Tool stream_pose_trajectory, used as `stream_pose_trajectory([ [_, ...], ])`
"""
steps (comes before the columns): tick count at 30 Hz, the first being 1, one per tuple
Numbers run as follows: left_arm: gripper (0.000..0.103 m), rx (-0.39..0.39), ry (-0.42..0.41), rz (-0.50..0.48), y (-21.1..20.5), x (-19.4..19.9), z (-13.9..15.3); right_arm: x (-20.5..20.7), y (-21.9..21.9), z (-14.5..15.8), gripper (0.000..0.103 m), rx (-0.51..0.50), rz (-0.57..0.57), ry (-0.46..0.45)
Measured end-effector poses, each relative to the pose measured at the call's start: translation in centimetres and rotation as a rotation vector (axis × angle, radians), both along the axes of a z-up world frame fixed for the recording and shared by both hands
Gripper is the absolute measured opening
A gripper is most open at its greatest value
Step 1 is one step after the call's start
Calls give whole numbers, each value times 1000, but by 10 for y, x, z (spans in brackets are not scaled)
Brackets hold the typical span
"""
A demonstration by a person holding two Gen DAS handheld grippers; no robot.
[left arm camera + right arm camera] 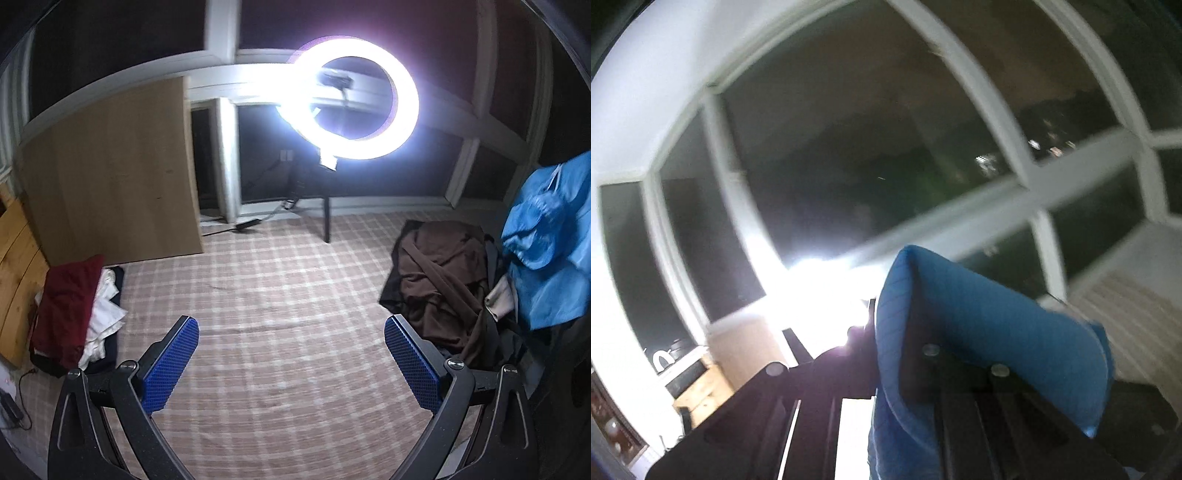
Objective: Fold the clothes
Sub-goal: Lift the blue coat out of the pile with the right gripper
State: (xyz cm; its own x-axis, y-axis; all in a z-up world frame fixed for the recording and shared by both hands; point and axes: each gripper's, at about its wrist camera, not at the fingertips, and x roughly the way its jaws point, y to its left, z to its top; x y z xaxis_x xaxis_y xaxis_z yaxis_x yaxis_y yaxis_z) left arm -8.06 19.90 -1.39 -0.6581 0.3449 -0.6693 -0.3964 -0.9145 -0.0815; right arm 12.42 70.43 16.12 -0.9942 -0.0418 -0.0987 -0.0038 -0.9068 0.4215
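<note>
Fabric of the blue garment (990, 325) looks light and limp; right gripper (886, 354) pinches its edge, left gripper (291, 354) fingers spread, a free hem the likeliest second hold.

Plaid-covered surface (280, 288) — red-and-white clothes pile (77, 317) at left, brown clothes heap (443, 280) at right.

Left gripper (291, 343) over the mat (280, 295), jaws wide apart, nothing between them. Heap of clothes (443, 284) on the mat to the right; folded stack (77, 314) at the left edge, before a leaning board (110, 173). Ring light (351, 99) behind, before the windows (369, 22). Far right, hanging garment (550, 240), draped over the right gripper (871, 332).
</note>
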Motion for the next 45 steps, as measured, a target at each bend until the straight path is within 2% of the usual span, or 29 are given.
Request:
stream_pose_trajectory([
  [5,101,49,9,62,-69,-3,-1,-28,-108,49,7,86,163,34],
  [7,101,55,19,92,-97,-2,-2,-40,-156,59,7,109,239,29],
  [14,101,44,64,229,-198,8,2,-88,-293,50,7,139,531,-19],
  [17,101,19,76,287,-231,15,3,-111,-323,33,7,108,619,-50],
  [20,101,-9,82,339,-258,22,2,-136,-339,0,7,103,643,-115],
  [21,101,-14,75,344,-262,23,0,-143,-339,-17,7,109,630,-162],
  [23,101,-25,52,340,-264,24,-9,-151,-325,-68,7,140,549,-340],
  [27,101,-52,4,283,-249,19,-29,-168,-297,-171,21,199,373,-692],
  [30,101,-64,-15,226,-233,16,-40,-181,-276,-249,22,241,232,-950],
  [31,101,-63,-22,206,-227,13,-43,-178,-275,-266,22,261,195,-1003],
  [33,101,-59,-42,167,-215,7,-52,-145,-288,-263,25,303,187,-976],
  [34,101,-56,-50,148,-209,5,-56,-124,-295,-257,29,323,196,-957],
  [36,101,-50,-66,120,-200,0,-63,-98,-323,-239,56,373,245,-897],
  [38,101,-37,-86,97,-194,-5,-72,-73,-365,-236,73,435,338,-823],
  [41,101,-22,-114,75,-188,-10,-83,-80,-427,-262,73,569,424,-821],
  [45,101,-28,-124,58,-189,-8,-87,-113,-456,-320,73,641,464,-923],
])
